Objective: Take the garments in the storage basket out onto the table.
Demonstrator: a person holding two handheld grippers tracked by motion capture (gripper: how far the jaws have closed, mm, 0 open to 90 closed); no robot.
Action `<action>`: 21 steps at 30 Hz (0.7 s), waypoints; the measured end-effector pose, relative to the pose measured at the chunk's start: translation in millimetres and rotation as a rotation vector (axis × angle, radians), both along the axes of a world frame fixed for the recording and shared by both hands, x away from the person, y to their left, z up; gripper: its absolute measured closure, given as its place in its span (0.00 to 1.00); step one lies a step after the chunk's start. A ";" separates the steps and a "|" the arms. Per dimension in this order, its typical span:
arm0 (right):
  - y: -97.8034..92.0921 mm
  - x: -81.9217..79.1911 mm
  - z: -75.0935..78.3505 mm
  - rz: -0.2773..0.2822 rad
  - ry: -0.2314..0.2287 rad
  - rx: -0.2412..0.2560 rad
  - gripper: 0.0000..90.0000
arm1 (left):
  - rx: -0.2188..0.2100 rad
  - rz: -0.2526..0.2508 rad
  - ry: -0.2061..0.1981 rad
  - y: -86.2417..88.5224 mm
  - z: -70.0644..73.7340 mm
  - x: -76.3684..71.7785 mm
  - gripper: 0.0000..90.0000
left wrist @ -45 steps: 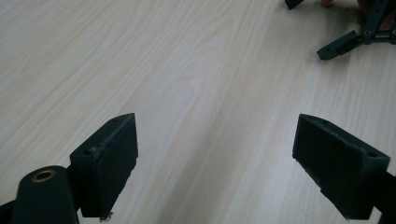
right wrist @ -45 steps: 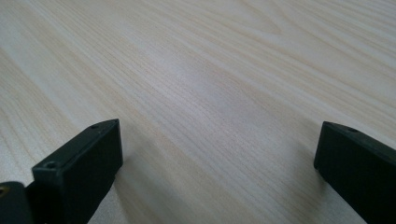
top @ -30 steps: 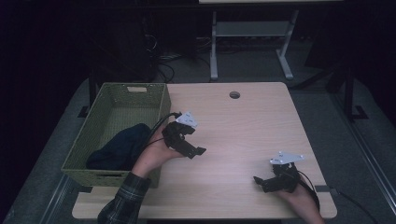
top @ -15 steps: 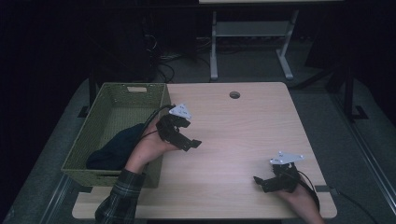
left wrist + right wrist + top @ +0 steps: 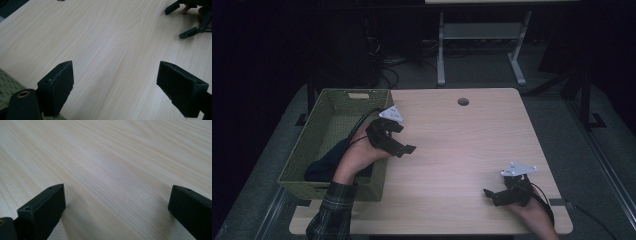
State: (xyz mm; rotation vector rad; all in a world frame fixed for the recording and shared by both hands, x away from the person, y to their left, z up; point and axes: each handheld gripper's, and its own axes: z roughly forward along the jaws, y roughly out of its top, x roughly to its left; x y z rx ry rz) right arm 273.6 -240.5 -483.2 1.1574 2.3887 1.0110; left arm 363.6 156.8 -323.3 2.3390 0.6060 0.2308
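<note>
The left tongs hang with jaws spread wide and empty above the pale wooden desk, just beside the right wall of the green woven rectangular basket. A dark blue cloth lies bunched in the basket's near end, under the left forearm. The right tongs, also spread and empty, rest low near the desk's front right corner.

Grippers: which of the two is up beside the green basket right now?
The left gripper, jaws open, hovers at the green basket's right rim. The right gripper, also open, sits near the table's front right corner.
</note>
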 end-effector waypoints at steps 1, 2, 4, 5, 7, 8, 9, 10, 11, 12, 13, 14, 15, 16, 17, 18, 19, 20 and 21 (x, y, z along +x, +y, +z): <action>0.0 0.0 0.0 0.000 0.000 0.000 0.01 | 0.000 0.000 0.000 0.0 0.0 0.0 0.15; 0.0 0.0 0.0 0.000 0.000 0.000 0.01 | 0.008 0.003 -0.005 3.5 1.2 0.6 0.15; 0.0 0.0 0.0 0.000 0.000 0.000 0.01 | 0.012 0.010 -0.004 6.1 1.5 0.5 0.15; 0.0 0.0 0.0 0.000 0.000 0.000 0.01 | 0.012 0.010 -0.004 6.1 1.5 0.5 0.15; 0.0 0.0 0.0 0.000 0.000 0.000 0.01 | 0.019 0.018 -0.003 9.5 1.5 0.9 0.15; 0.0 0.0 0.0 0.000 0.000 0.000 0.01 | 0.020 0.022 -0.001 10.6 1.5 0.8 0.15; 0.0 0.0 0.0 0.000 0.000 0.000 0.01 | 0.021 0.022 0.000 12.1 1.8 1.1 0.15; 0.0 0.0 0.0 0.000 0.000 0.000 0.01 | 0.019 0.025 0.002 13.6 2.1 1.0 0.16; 0.0 0.0 0.0 0.000 0.000 0.000 0.01 | 0.019 0.025 0.002 13.6 2.1 1.0 0.16; 0.0 0.0 0.0 0.000 0.000 0.000 0.01 | 0.020 0.033 -0.002 17.4 3.2 1.2 0.16; 0.0 0.0 0.0 0.000 0.000 0.000 0.01 | 0.020 0.033 -0.002 17.4 3.2 1.2 0.16; 0.0 0.0 0.0 0.000 0.000 0.000 0.01 | 0.017 0.044 -0.001 19.6 3.6 0.9 0.16; 0.0 0.0 0.0 0.000 0.000 0.000 0.01 | 0.017 0.049 -0.002 21.1 3.9 0.9 0.16; 0.0 0.0 0.0 0.000 0.000 0.000 0.01 | 0.017 0.052 -0.002 23.2 4.3 1.0 0.16; 0.0 0.0 0.0 0.000 0.000 0.000 0.01 | 0.020 0.056 -0.005 25.9 4.8 1.2 0.16; 0.0 0.0 0.0 0.000 0.000 0.000 0.01 | 0.020 0.063 -0.005 28.3 5.2 1.4 0.16; 0.0 0.0 0.0 0.000 0.000 0.000 0.01 | 0.019 0.067 -0.005 29.8 5.2 1.5 0.16; 0.0 0.0 0.0 0.000 0.000 0.000 0.01 | 0.019 0.078 -0.003 32.9 5.7 1.6 0.16; 0.0 0.0 0.0 0.000 0.000 0.000 0.01 | 0.019 0.078 -0.003 32.9 5.7 1.6 0.16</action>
